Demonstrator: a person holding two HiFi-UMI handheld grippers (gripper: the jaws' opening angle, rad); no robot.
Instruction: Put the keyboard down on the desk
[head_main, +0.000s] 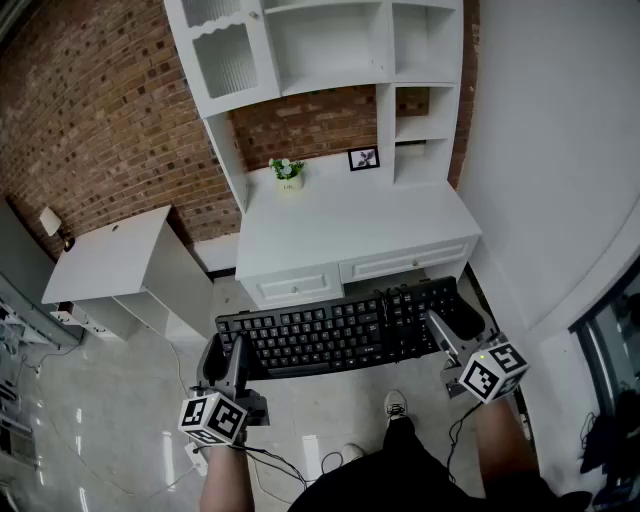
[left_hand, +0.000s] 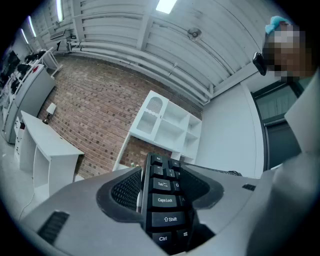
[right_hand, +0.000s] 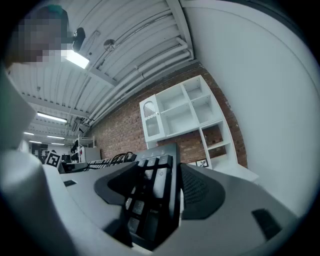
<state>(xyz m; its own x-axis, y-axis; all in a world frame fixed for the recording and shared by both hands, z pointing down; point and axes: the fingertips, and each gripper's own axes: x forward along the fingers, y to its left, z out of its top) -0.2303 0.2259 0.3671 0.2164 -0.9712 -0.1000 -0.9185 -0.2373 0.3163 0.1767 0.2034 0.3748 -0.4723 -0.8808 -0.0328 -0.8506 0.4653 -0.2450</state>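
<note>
I hold a black keyboard (head_main: 340, 335) level in the air, in front of the white desk (head_main: 350, 225) and lower than its top. My left gripper (head_main: 228, 348) is shut on the keyboard's left end, where the Caps Lock and Shift keys (left_hand: 165, 201) sit between its dark pads (left_hand: 124, 192). The right gripper (head_main: 447, 326) is shut on the keyboard's right end; in the right gripper view that end (right_hand: 152, 197) fills the gap between the jaws. The desk top lies just beyond the keyboard's far edge.
On the back of the desk stand a small potted plant (head_main: 288, 174) and a picture frame (head_main: 363, 158), under a white shelf unit (head_main: 320, 45). A lower white side table (head_main: 110, 258) stands at the left. A white wall (head_main: 560, 150) runs along the right. My shoe (head_main: 396, 404) is on the floor.
</note>
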